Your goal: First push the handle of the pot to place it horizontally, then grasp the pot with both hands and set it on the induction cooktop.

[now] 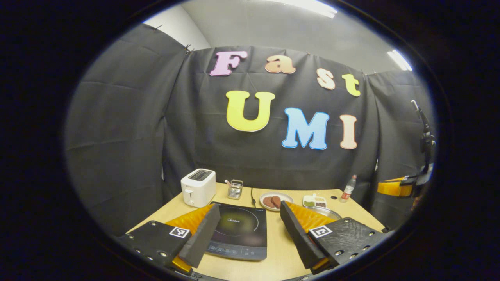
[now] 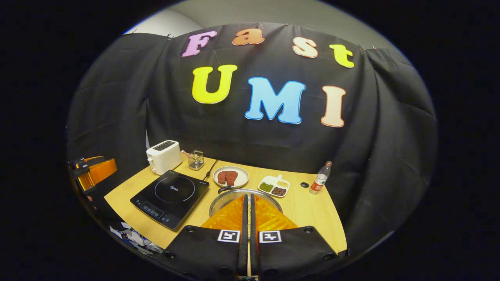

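The steel pot (image 2: 220, 204) stands on the wooden table right of the black induction cooktop (image 2: 170, 196), its dark handle (image 2: 225, 190) at the far left rim. My right gripper (image 2: 249, 198) hovers over the pot, shut, nothing seen between its fingers. My left gripper (image 1: 250, 207) is open above the table's near side, with the cooktop (image 1: 240, 230) between its fingers. In that view the pot's rim (image 1: 329, 212) peeks out behind the right finger. The right gripper (image 1: 386, 188) shows at the far right edge, the left gripper (image 2: 93, 171) at the other view's left edge.
At the back stand a white toaster (image 2: 163, 156), a wire holder (image 2: 196, 160), a plate of brown patties (image 2: 230, 176), a divided dish of beans (image 2: 274, 185) and a bottle (image 2: 320, 178). A cable (image 2: 211, 168) runs from the cooktop. The booth's cloth closes in the table.
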Available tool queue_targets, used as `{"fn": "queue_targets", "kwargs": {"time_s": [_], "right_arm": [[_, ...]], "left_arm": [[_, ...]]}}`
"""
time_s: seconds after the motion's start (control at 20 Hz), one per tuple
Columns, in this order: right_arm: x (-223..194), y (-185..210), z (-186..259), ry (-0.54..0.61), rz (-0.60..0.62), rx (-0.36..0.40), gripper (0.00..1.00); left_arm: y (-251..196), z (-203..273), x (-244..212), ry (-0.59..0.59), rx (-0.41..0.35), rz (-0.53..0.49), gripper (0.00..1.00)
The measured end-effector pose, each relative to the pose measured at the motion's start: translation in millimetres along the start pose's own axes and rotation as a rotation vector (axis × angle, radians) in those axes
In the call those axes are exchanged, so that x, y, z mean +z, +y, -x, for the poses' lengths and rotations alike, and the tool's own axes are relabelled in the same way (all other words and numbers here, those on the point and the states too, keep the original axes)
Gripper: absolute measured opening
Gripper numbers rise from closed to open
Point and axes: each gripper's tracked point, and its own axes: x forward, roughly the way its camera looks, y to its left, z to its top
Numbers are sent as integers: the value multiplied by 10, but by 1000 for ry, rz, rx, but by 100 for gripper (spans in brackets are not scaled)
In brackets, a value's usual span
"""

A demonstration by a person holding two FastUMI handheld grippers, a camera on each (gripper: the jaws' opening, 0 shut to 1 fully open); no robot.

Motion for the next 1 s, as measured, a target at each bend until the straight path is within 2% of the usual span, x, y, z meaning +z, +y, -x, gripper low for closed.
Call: {"fn": "queue_targets", "kwargs": {"time_s": [0.1, 0.2, 0.25, 0.45, 0.7, 0.8, 1.0], "right_arm": [[-57, 137, -45, 35, 7, 50, 2], [-193, 229, -64, 80, -1, 88, 5], [-263, 292, -124, 104, -3, 110, 2], [-539, 334, -196, 218, -61, 158, 2], [-1015, 217, -280, 392, -118, 187, 2], [-1180, 120, -309, 437, -138, 194, 0], [-1569, -52, -417, 535, -190, 208, 2]], "left_arm": [[63, -9, -25, 4, 5, -7, 94], [101, -18, -46, 9, 7, -17, 95], [108, -35, -67, 18, 3, -19, 95], [77, -77, -65, 33, -9, -42, 94], [-123, -131, -140, 64, -30, -69, 95], [-255, -179, -204, 86, -37, -73, 94], [-518, -241, -292, 122, -36, -91, 95]]}}
